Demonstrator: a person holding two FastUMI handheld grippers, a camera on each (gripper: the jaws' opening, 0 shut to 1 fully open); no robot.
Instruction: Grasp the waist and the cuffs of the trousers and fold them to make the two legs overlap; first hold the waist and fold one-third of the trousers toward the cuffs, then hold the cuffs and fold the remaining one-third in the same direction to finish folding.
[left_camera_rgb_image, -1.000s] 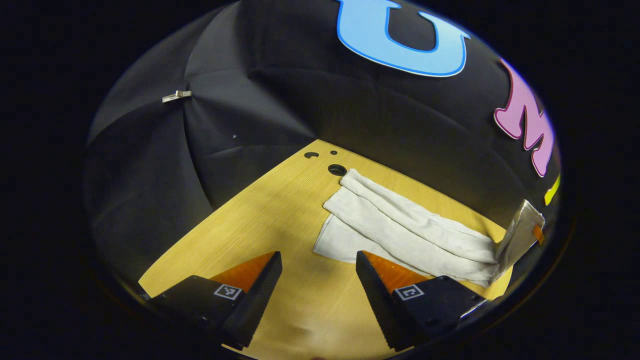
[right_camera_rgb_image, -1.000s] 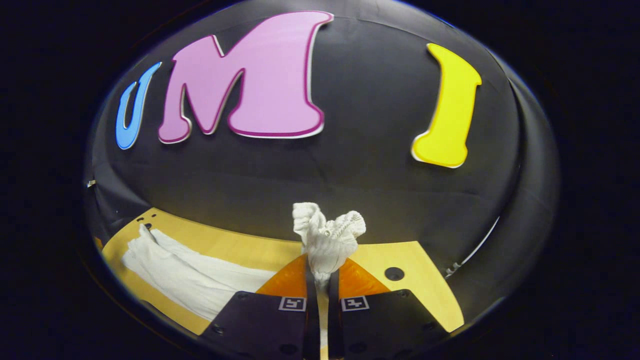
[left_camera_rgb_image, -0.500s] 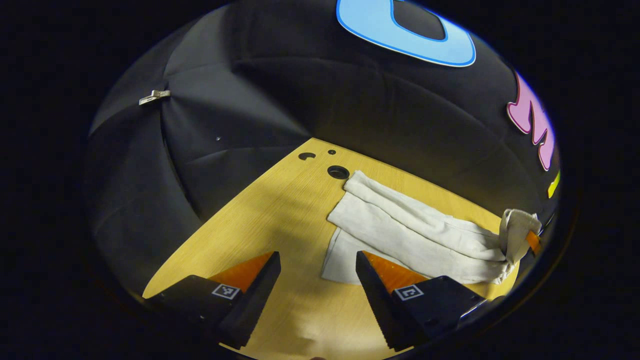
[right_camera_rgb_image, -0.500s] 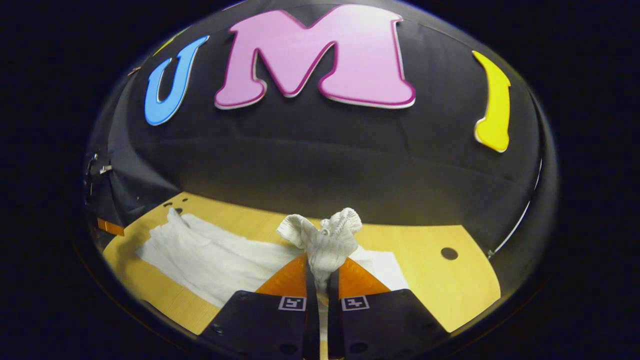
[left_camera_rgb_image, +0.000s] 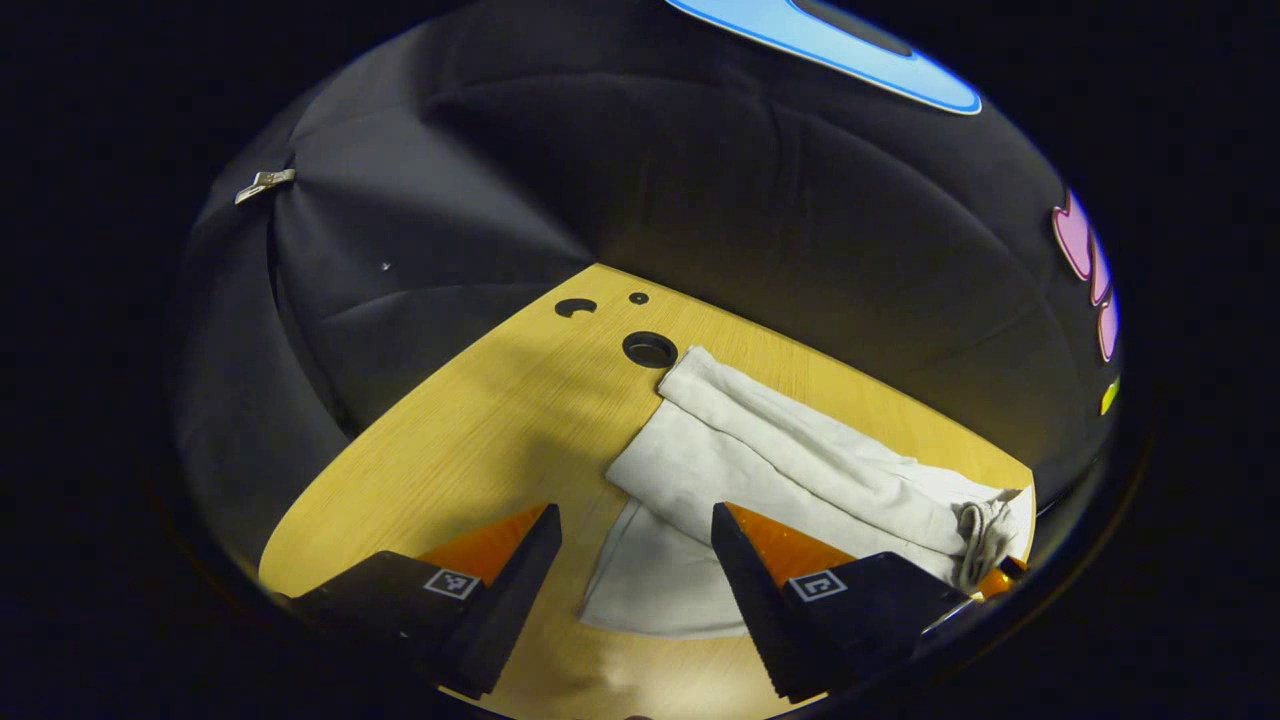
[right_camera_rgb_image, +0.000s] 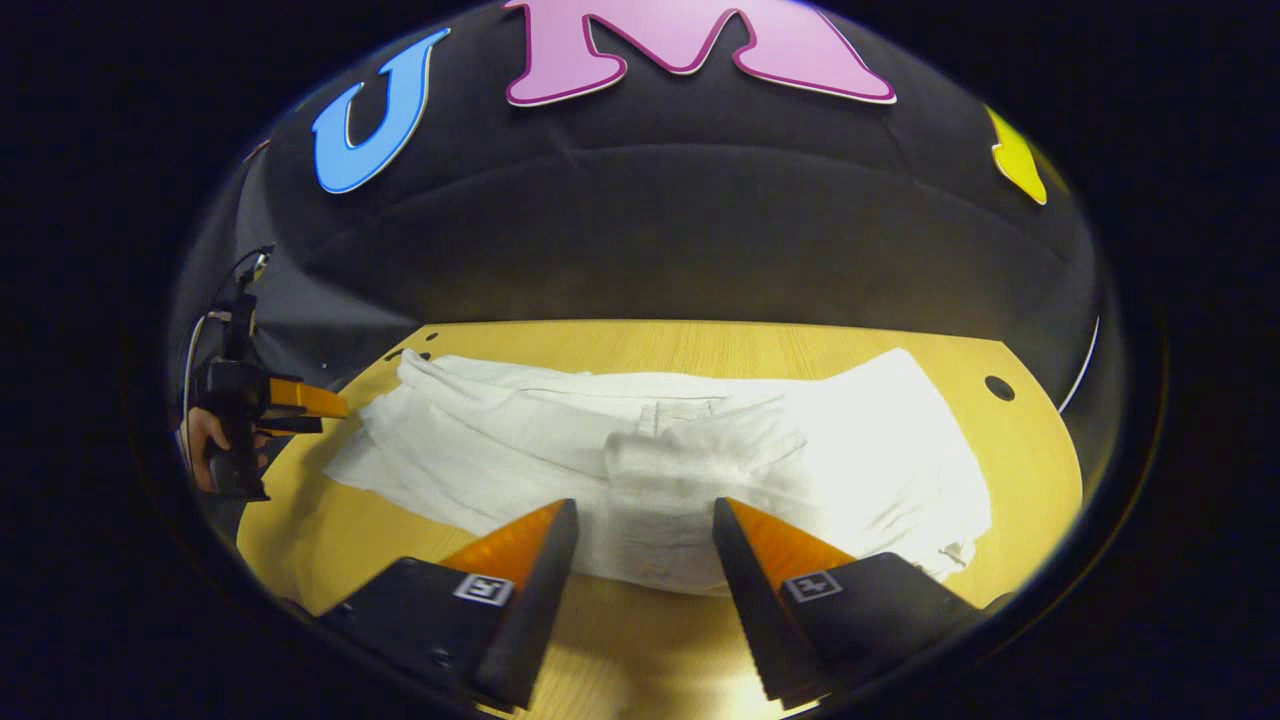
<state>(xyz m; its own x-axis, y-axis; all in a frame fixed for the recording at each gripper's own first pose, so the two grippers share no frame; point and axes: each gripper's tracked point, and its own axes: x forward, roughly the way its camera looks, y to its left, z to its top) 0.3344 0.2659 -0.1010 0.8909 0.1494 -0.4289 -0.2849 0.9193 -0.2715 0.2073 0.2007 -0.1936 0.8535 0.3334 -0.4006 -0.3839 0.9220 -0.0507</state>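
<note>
Released since a second ago, one pair of trousers (right_camera_rgb_image: 640, 450) lies on the surface (right_camera_rgb_image: 640, 640); both tongs, right (right_camera_rgb_image: 640, 590) and left (left_camera_rgb_image: 635, 590), gape wide.

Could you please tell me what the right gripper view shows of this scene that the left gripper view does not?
The right gripper view alone takes in the waist end of the trousers, folded over and lying flat, plus the left gripper farther off with a hand holding it. The left gripper view alone gives a close look at the cuffs beside the round holes in the table. Both show the white trousers on the wooden table, and each view's own gripper open.
</note>
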